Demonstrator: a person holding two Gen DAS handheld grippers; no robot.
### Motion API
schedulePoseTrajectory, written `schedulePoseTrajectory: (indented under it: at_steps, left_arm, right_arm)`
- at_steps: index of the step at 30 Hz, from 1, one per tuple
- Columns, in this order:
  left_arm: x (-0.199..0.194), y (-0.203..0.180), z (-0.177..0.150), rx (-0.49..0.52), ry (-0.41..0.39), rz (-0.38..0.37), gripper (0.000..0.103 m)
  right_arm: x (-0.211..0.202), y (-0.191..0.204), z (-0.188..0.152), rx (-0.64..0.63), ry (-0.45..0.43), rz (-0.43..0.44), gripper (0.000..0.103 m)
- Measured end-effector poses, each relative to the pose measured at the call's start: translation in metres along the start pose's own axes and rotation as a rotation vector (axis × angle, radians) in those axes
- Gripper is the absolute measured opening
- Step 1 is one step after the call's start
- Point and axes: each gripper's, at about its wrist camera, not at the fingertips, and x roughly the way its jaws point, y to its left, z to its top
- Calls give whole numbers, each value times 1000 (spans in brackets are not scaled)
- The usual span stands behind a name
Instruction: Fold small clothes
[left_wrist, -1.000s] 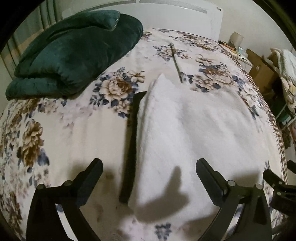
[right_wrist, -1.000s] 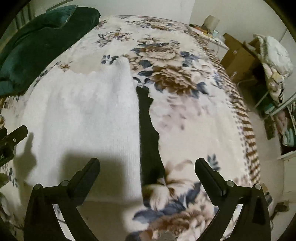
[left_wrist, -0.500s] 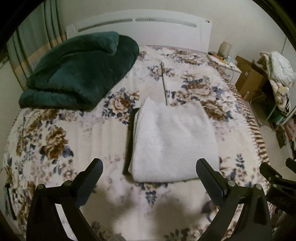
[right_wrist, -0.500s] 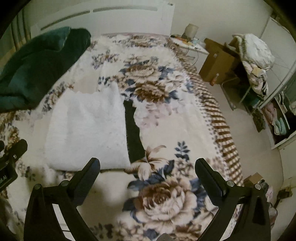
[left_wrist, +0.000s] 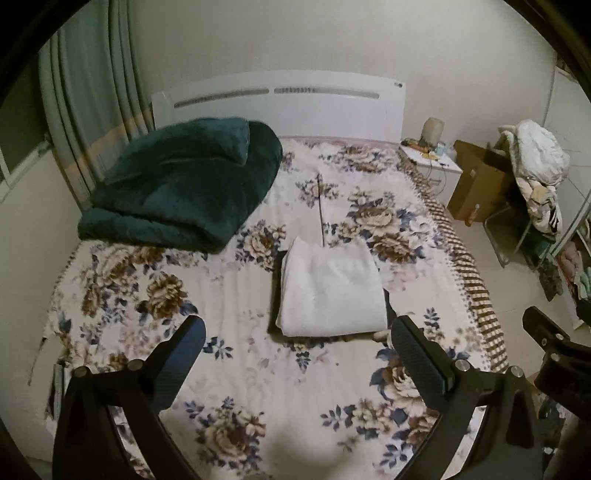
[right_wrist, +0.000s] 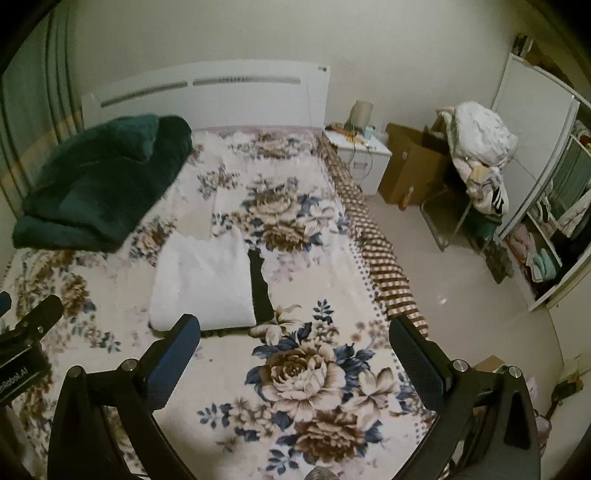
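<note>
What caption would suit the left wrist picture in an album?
Open left hand-held gripper above a floral bedspread, facing a folded white garment stacked on a dark garment.

A dark green blanket (left_wrist: 181, 184) lies bunched at the floral bedspread's (left_wrist: 122, 280) far left corner. Beyond the bed's right edge stand a white nightstand (right_wrist: 364, 157) and cardboard box (right_wrist: 412, 166).

Floral-covered bed (left_wrist: 229, 369); on it, dark green blanket (left_wrist: 184, 181), black garment (right_wrist: 260, 291) under folded white garment (left_wrist: 330, 291).
</note>
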Motion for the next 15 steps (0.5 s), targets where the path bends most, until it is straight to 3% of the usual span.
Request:
schedulePoseTrajectory:
  at_steps: [7, 15]
  left_arm:
    - [-84, 0, -6, -12, -57, -18, 103]
    - [-144, 2, -14, -21, -95, -20, 103]
  right_arm:
    - [-108, -15, -5, -2, -89, 6, 103]
    - [-201, -25, -21, 6, -152, 40, 103]
